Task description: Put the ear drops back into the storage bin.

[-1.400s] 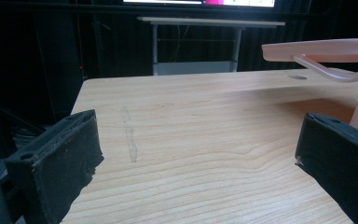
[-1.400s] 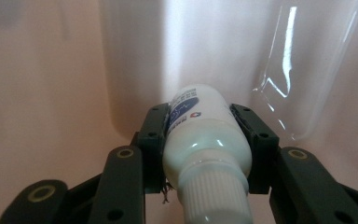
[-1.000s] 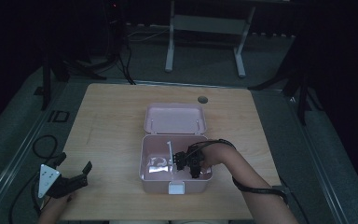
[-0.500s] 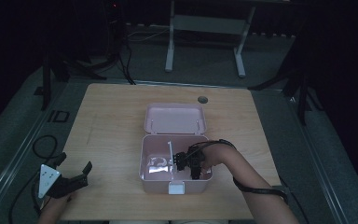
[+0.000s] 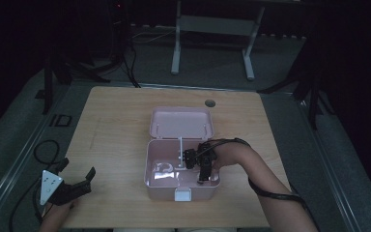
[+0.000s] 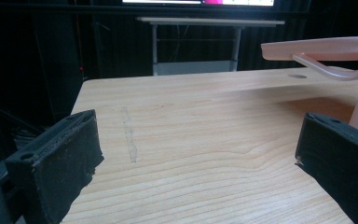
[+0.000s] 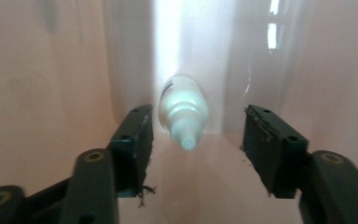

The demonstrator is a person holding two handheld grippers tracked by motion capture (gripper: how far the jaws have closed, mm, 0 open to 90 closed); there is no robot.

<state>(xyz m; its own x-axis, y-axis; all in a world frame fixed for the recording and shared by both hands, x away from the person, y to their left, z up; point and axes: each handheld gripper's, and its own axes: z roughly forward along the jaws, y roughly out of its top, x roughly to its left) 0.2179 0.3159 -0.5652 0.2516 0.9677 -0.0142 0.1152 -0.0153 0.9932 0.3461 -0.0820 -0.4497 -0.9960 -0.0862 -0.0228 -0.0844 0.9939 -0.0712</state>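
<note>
An open pink box (image 5: 157,188) sits mid-table with its lid (image 5: 181,123) laid back. My right gripper (image 5: 196,168) reaches down into the box's right half. In the right gripper view a small white dropper bottle (image 7: 182,105) lies on the box floor, tip toward the camera. It rests between the jaws of the right gripper (image 7: 198,119), which have just been opening, and neither pad touches it. My left gripper (image 5: 76,170) rests open at the table's front left corner, and its jaws (image 6: 200,128) hold nothing.
Clear plastic items (image 5: 164,169) lie in the box's left half beside a white upright post (image 5: 180,147). A white latch (image 5: 183,195) is on the box front. A round hole (image 5: 209,103) is in the table's far edge. Bare wood spreads left of the box.
The right gripper's jaws have spread apart inside the box and it has lifted slightly. The left gripper has stayed where it was.
</note>
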